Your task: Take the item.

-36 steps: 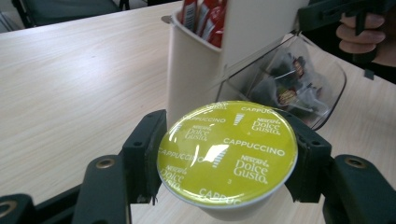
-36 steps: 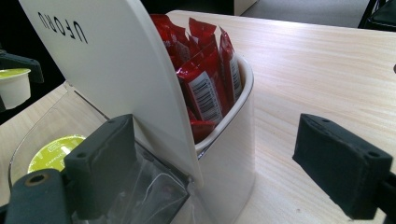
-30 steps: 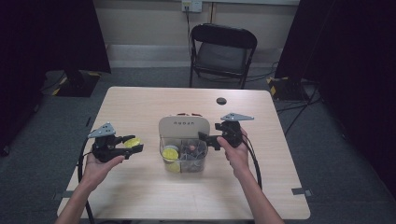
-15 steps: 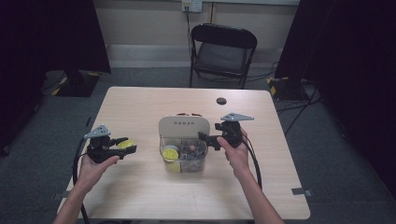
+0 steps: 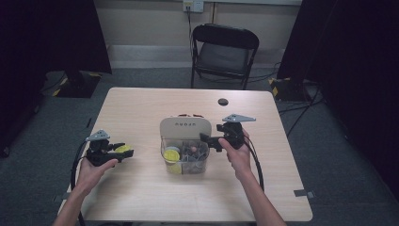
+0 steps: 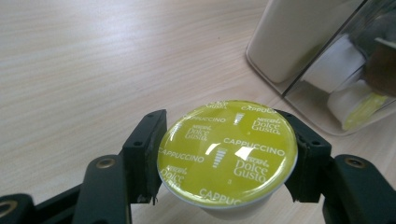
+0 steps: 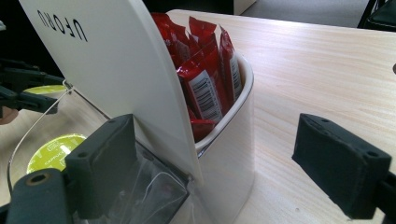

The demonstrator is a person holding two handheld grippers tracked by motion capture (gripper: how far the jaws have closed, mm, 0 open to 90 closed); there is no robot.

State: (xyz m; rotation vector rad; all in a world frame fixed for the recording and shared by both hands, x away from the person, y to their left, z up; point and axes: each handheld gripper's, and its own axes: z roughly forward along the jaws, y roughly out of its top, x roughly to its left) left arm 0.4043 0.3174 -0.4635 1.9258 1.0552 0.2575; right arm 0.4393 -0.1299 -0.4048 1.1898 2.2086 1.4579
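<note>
Two grippers work here: our left gripper (image 6: 224,186) pinches a yellow coffee pod (image 6: 227,151) left of the box (image 5: 184,128), our right gripper (image 7: 233,163) sits spread around its side, and we could drop the pod if the pinch slips.

Wide-open tongs (image 7: 224,182) flanking a white organizer (image 7: 140,93) on the tabletop (image 7: 327,70).

Left jaw against the clear front compartment, right jaw well apart over bare wood. Red sachets (image 7: 205,70) packed upright behind the white panel; yellow-lidded capsule (image 7: 53,151) seen inside the clear part; other tongs (image 7: 28,95) farther off at left, gripping a yellow capsule.
</note>
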